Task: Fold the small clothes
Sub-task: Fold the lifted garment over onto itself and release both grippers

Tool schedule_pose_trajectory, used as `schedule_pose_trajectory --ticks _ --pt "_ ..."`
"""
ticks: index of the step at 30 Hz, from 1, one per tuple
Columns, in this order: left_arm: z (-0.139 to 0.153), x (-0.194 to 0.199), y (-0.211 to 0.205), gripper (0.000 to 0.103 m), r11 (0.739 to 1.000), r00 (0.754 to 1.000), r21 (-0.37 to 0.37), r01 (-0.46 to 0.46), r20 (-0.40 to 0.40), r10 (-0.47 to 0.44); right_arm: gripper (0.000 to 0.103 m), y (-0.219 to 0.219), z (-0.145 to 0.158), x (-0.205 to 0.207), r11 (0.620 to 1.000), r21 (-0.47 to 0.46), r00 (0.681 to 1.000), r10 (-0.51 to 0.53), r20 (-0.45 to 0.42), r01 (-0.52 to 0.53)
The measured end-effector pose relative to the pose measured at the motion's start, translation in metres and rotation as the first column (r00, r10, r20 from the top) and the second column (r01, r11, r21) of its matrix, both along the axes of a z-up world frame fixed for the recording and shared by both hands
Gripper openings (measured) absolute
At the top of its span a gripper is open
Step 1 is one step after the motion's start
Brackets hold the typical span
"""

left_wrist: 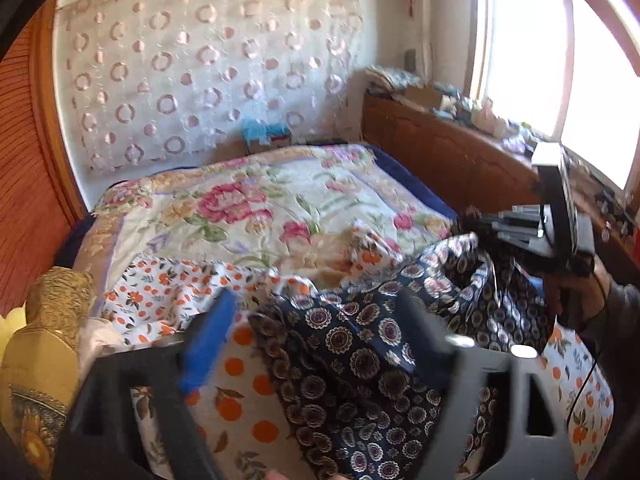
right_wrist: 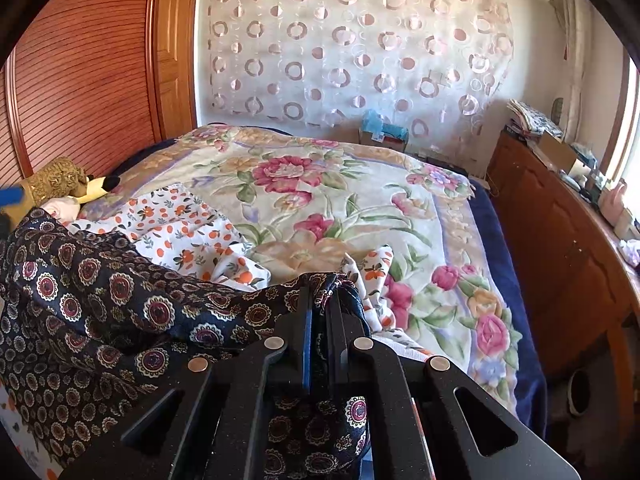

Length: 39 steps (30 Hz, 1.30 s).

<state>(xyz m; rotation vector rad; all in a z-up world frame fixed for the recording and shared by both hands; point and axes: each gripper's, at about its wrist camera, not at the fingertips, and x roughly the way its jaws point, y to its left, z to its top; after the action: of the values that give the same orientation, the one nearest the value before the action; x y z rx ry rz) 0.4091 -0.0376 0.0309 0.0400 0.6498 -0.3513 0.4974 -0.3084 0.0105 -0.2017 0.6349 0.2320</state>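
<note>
Navy medallion-print garment (right_wrist: pixel 120 300) — rumpled, right tongs (right_wrist: pixel 320 296) clenched on it — left tongs (left_wrist: pixel 316 320) released.

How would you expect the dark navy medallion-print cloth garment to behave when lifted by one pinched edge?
Probably floppy: the dark navy medallion-print garment drapes in folds from the shut right gripper. Likely light, hanging from that pinch. It may slide across the floral quilt.
</note>
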Motion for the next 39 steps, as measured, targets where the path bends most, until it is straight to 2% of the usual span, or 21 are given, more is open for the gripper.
schedule_pose_trajectory --ticks 4,5,8,10,11,15,21,27,32,34,39 --pt "-0.001 -0.005 0.007 0.086 1.0 1.0 -0.004 -0.004 -0.017 0.004 0.005 0.0 0.001 0.001 1.0 0.005 1.0 -0.001 0.001 0.001" --pt "-0.004 -0.008 0.007 0.086 1.0 1.0 -0.001 -0.001 -0.027 0.001 0.008 0.0 0.003 0.0 1.0 0.006 1.0 -0.006 -0.004 0.006" --pt "-0.015 -0.017 0.005 0.086 1.0 0.998 -0.012 0.017 -0.059 -0.018 0.026 -0.002 0.009 -0.005 0.998 -0.016 0.998 -0.053 0.014 0.054" --pt "-0.026 -0.027 0.002 0.086 0.999 0.995 -0.03 0.031 -0.092 -0.034 0.047 -0.004 0.014 -0.01 0.998 0.0 0.998 -0.06 0.023 0.06" --pt "-0.031 -0.029 0.001 0.086 0.998 0.993 -0.041 0.039 -0.106 -0.044 0.051 -0.006 0.018 -0.015 0.997 0.006 0.997 -0.072 0.027 0.072" --pt "-0.052 -0.042 -0.007 0.086 0.997 0.986 -0.052 0.049 -0.156 -0.056 0.053 -0.002 0.023 -0.046 0.999 0.041 1.0 -0.023 0.015 0.022" --pt "-0.081 -0.047 -0.025 0.086 0.998 0.973 -0.008 0.069 -0.219 -0.069 0.054 0.022 -0.024 -0.089 0.997 0.035 0.988 0.068 -0.139 -0.063" --pt "-0.097 -0.045 -0.034 0.086 0.997 0.966 0.039 0.07 -0.252 -0.058 0.054 0.027 -0.051 -0.097 0.998 0.029 0.978 0.066 -0.196 -0.061" --pt "-0.099 -0.049 -0.043 0.086 0.993 0.972 0.098 0.068 -0.23 -0.044 0.062 0.02 -0.054 -0.098 0.998 0.031 0.985 0.052 -0.162 -0.048" --pt "-0.099 -0.05 -0.045 0.087 0.991 0.972 0.111 0.069 -0.23 -0.042 0.069 0.019 -0.057 -0.095 0.998 0.047 0.986 0.049 -0.16 -0.042" --pt "-0.1 -0.052 -0.045 0.09 0.991 0.972 0.116 0.072 -0.233 -0.043 0.079 0.02 -0.057 -0.098 0.999 0.024 0.987 0.028 -0.157 -0.024"
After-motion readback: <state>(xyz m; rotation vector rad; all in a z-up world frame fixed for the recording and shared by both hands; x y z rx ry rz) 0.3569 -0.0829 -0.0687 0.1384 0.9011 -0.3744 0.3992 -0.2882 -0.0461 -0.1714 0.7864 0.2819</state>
